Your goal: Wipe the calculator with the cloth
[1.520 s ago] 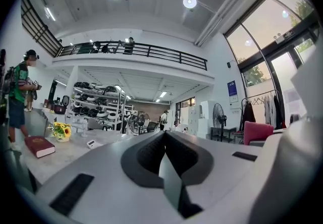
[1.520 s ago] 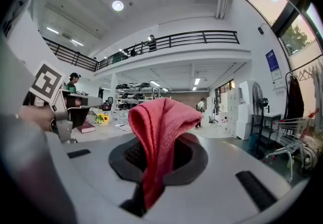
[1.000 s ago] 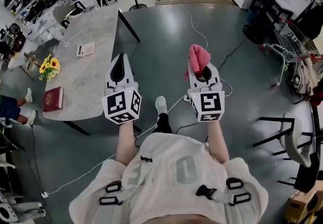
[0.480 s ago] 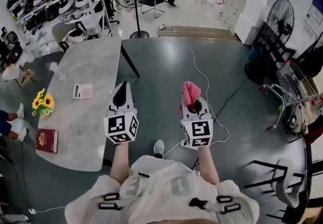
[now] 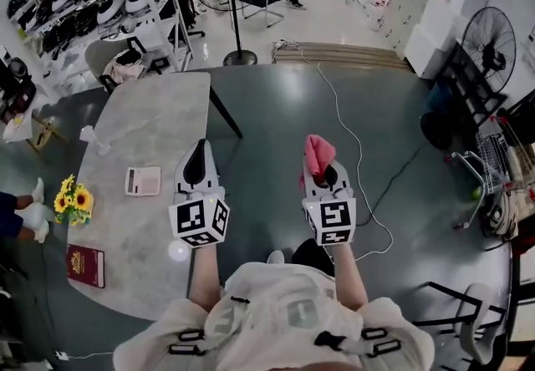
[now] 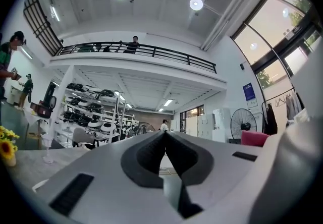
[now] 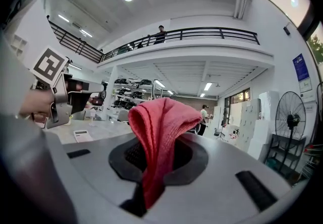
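A white calculator [image 5: 143,181] lies flat on the grey marble table [image 5: 155,119], left of my left gripper [image 5: 195,152]; it also shows small at the left in the right gripper view, calculator [image 7: 83,135]. The left gripper [image 6: 165,134] is shut with nothing between its jaws and hovers over the table's right edge. My right gripper [image 5: 319,159] is shut on a red cloth [image 5: 318,154], held over the floor to the right of the table. The cloth [image 7: 160,132] sticks up out of the closed jaws in folds.
On the table stand a pot of yellow flowers [image 5: 70,198], a dark red book [image 5: 86,266] and a glass [image 5: 94,139]. A white cable [image 5: 351,144] runs over the floor. Fans [image 5: 493,39], shelves [image 5: 109,2] and chairs ring the space. A person's feet [image 5: 29,215] show at far left.
The person has walked along the table. Both grippers kept their pose in front of the body, and the calculator, flowers and book now lie closer, level with the left gripper.
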### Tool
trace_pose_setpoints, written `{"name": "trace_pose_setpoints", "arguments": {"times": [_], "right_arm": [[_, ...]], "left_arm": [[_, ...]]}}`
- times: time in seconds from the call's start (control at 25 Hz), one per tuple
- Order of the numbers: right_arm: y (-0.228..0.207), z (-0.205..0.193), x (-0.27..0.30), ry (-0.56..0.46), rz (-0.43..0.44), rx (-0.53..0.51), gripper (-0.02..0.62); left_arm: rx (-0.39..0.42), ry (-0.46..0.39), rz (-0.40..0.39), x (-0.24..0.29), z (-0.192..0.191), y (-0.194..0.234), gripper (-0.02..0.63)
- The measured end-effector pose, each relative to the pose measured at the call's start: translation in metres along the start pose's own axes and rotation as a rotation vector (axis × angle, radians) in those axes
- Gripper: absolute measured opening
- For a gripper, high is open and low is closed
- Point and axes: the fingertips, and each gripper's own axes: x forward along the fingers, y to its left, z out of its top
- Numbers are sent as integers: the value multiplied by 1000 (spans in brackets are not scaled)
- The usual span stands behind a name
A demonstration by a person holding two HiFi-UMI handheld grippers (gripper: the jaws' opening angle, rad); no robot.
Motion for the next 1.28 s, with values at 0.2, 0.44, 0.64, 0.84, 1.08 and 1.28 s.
{"name": "trace_pose_setpoints", "arguments": {"times": [0.2, 0.44, 0.64, 0.84, 1.08, 1.28], "right_arm": [[9, 10, 41, -12, 73, -12, 55], [29, 33, 82, -67, 176, -50, 55], [62, 60, 117, -132, 317, -75, 55], [128, 83, 158, -218, 520, -112, 55], [216, 102, 190, -336, 759, -203, 55], [270, 120, 207, -378, 936, -225, 55]], "left_arm": [[-15, -3, 85, 12, 0, 30, 20], [-10, -8, 219, 5, 5, 71, 20], [1, -1, 362, -13, 14, 105, 20], [65, 9, 529, -42, 20, 146, 20], [64, -31, 755, -81, 22, 193, 21], [61, -47, 923, -107, 35, 210, 21]]}}
